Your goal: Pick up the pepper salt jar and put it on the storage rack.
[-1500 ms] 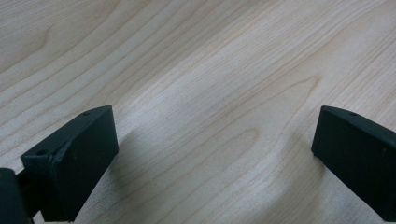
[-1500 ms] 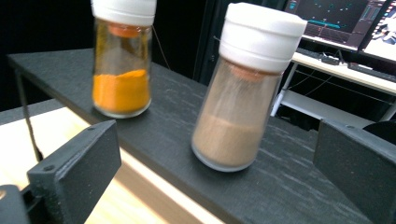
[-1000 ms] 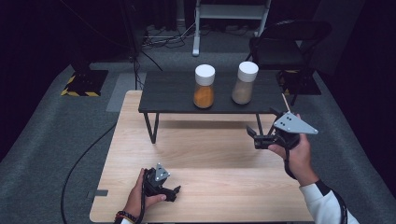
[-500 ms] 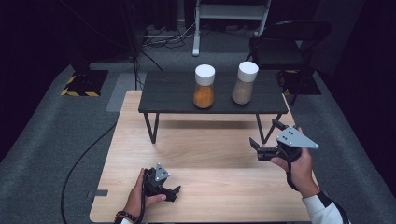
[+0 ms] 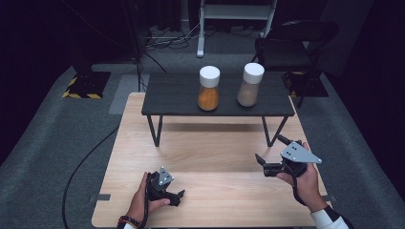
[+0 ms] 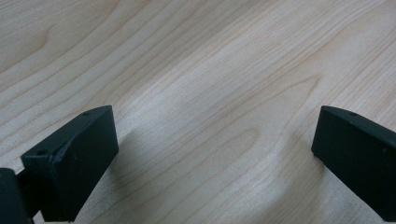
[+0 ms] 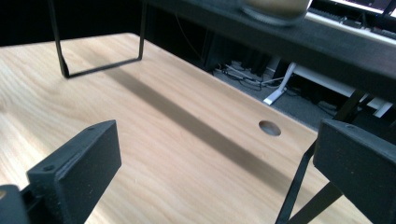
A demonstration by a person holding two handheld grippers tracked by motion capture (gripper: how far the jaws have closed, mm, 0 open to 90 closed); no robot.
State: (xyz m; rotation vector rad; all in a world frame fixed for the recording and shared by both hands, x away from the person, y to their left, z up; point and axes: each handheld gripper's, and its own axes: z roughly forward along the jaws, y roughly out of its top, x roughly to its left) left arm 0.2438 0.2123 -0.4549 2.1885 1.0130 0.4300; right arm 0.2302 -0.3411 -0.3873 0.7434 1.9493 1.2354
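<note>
Two white-lidded jars stand on a low black shelf [image 5: 172,98] at the far side of the wooden table [image 5: 215,148]: one with orange powder [image 5: 209,90], one with beige powder [image 5: 250,86]. My left gripper [image 5: 175,192] rests low near the front edge, well short of the jars. Its jaws stand wide open over bare wood in the left gripper view [image 6: 212,154]. My right gripper [image 5: 268,152] is held at the right, in front of the shelf's right legs, open and empty [image 7: 215,168]. The bottom of the beige jar [image 7: 275,5] shows above it.
The shelf stands on thin black wire legs [image 7: 63,51], with free tabletop beneath it. A round hole [image 7: 270,128] sits in the table near its edge. A black chair [image 5: 296,40] and cables [image 5: 86,157] lie on the grey floor beyond.
My right gripper has moved back toward the person and lower over the table, away from the shelf. The left gripper has stayed where it was.
</note>
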